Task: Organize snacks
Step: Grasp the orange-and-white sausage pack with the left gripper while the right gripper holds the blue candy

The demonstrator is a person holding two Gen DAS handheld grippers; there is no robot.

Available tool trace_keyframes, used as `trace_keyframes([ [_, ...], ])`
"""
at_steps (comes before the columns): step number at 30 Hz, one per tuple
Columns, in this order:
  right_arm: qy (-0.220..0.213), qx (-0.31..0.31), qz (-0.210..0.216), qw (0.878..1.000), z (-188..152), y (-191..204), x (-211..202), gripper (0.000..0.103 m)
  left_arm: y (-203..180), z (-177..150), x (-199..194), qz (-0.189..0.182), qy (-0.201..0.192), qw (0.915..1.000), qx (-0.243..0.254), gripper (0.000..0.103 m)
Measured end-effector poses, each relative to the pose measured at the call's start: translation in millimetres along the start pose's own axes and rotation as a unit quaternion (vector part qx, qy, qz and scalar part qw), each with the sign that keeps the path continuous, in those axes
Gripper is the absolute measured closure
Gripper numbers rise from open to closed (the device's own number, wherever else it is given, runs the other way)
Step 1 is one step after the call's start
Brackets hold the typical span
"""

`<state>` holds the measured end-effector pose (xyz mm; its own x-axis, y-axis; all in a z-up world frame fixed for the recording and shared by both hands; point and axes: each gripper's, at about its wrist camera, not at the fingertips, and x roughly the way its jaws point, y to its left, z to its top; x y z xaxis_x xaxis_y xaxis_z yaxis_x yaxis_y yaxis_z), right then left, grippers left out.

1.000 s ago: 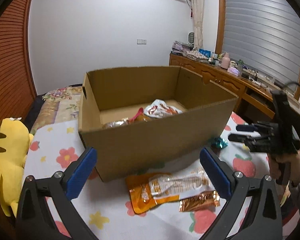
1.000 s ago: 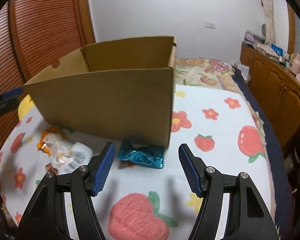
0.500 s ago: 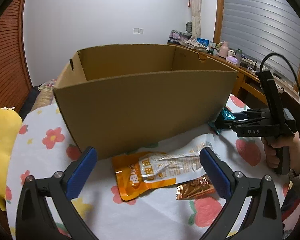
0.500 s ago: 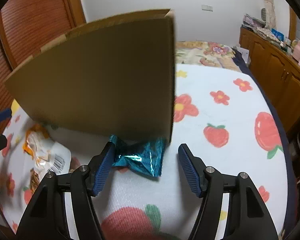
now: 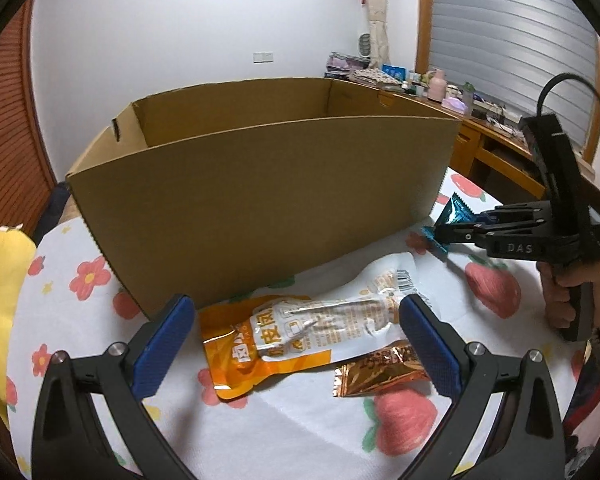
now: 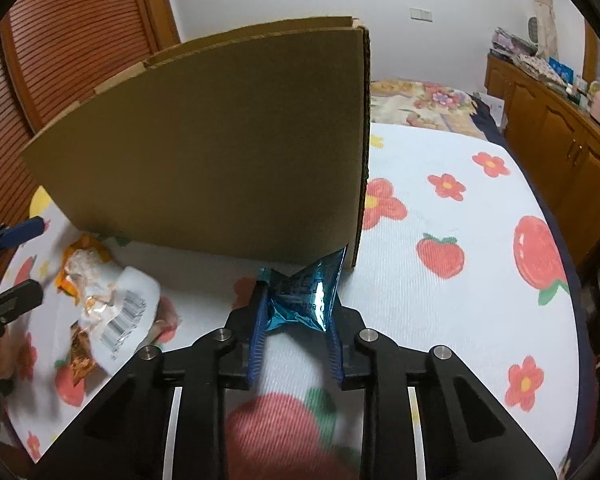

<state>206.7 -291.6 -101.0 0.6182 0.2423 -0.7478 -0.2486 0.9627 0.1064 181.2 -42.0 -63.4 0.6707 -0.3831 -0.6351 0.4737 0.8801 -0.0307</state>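
Observation:
A big open cardboard box stands on the flowered bed cover. In front of it lie an orange and white pouch and a small copper foil packet. My left gripper hangs open just above them, one finger on either side of the pouch. At the box's right corner, my right gripper has its jaws closing on a teal foil packet, which is crumpled between the pads. The left wrist view shows that gripper pinching the teal packet. The box's inside is hidden.
A yellow plush toy lies at the left edge of the bed. A wooden dresser with clutter on top runs along the right wall. A person's hand grips the right tool's handle. Slatted wooden doors stand behind the box.
My right gripper's jaws have closed in from wide apart onto the teal packet. My left gripper has sunk lower toward the pouch, so the box's contents are out of sight.

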Motion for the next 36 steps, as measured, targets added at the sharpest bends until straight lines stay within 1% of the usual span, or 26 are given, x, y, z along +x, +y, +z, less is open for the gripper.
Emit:
trace_keyframes([
  [5, -0.016, 0.003, 0.01, 1.0, -17.6, 4.6, -22.9, 0.081, -10.8, -2.9, 0.7, 0.001, 0.014, 0.9988, 0.048, 0.002],
  [10, -0.027, 0.009, 0.022, 0.999, -40.2, 4.4, -47.3, 0.081, -22.4, 1.6, 4.0, -0.007, 0.033, 0.9955, 0.088, 0.012],
  [12, -0.028, 0.01, 0.021, 0.999, -43.8, 2.3, -50.0, 0.081, -29.6, 6.1, 7.6, -0.019, 0.042, 0.9934, 0.105, 0.015],
  [15, -0.029, 0.014, 0.02, 0.999, -53.2, -1.4, -57.2, 0.08, -38.7, 13.0, 17.7, -0.037, 0.064, 0.9888, 0.129, 0.015],
  [17, -0.03, 0.013, 0.016, 0.999, -58.1, -2.5, -59.3, 0.08, -41.6, 15.4, 24.9, -0.042, 0.078, 0.9861, 0.141, 0.016],
  [18, -0.029, 0.012, 0.013, 0.999, -59.8, -2.7, -59.6, 0.08, -42.4, 16.1, 29.5, -0.044, 0.088, 0.9844, 0.146, 0.018],
  [20, -0.031, 0.013, 0.013, 0.999, -59.5, -2.8, -59.5, 0.08, -40.1, 17.2, 36.1, -0.053, 0.106, 0.9822, 0.146, 0.023],
  [24, -0.031, 0.011, 0.015, 0.999, -59.2, -2.7, -57.6, 0.08, -29.2, 21.1, 42.4, -0.087, 0.129, 0.9808, 0.117, 0.023],
  [27, -0.032, 0.006, 0.016, 0.999, -60.9, -0.4, -57.0, 0.08, -23.1, 19.9, 47.1, -0.118, 0.16, 0.9752, 0.097, 0.021],
  [31, -0.032, 0.006, 0.017, 0.999, -60.6, -0.4, -55.8, 0.08, -21.2, 13.8, 39.1, -0.131, 0.177, 0.9705, 0.099, 0.021],
  [35, -0.035, 0.007, 0.016, 0.999, -59.6, -1.0, -54.5, 0.08, -25.4, -0.8, 29.8, -0.126, 0.198, 0.9651, 0.117, 0.024],
  [36, -0.035, 0.007, 0.015, 0.999, -59.6, -1.1, -54.4, 0.08, -26.9, -3.9, 27.6, -0.122, 0.196, 0.9652, 0.124, 0.024],
])
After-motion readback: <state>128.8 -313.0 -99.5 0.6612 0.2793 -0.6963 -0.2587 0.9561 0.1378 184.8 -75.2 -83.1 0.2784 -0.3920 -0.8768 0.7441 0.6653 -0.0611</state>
